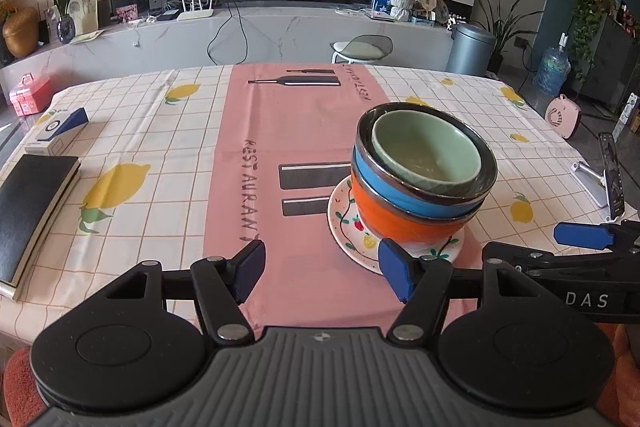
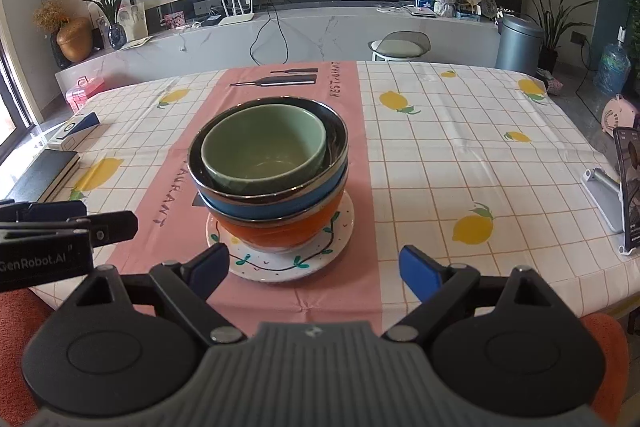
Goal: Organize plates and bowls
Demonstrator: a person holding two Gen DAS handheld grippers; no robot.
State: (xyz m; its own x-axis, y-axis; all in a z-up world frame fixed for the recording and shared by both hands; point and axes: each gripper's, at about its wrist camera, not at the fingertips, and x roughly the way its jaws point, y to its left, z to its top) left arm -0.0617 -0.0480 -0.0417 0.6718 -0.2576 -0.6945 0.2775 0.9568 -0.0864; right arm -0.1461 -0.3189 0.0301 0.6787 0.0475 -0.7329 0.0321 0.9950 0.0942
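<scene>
Both wrist cams sit low at the table's near edge facing the far TV wall, sharing the bowl stack [image 1: 424, 179] [image 2: 272, 171]; left cam's further left.

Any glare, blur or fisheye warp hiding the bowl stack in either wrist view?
Left wrist: sharp on the green bowl, fisheye bends the table edge, corners vignette. Right wrist: stack equally clear, soft sheen on the blue bowl's metal rim; window glare only far left.

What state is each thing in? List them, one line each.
green bowl: upright, nested on top
blue bowl: nested in the orange bowl
orange bowl: standing on the plate
plate: flat on the table, under the stack
left gripper: open, holding nothing
right gripper: open, holding nothing
phone: propped on its stand, screen lit
</scene>
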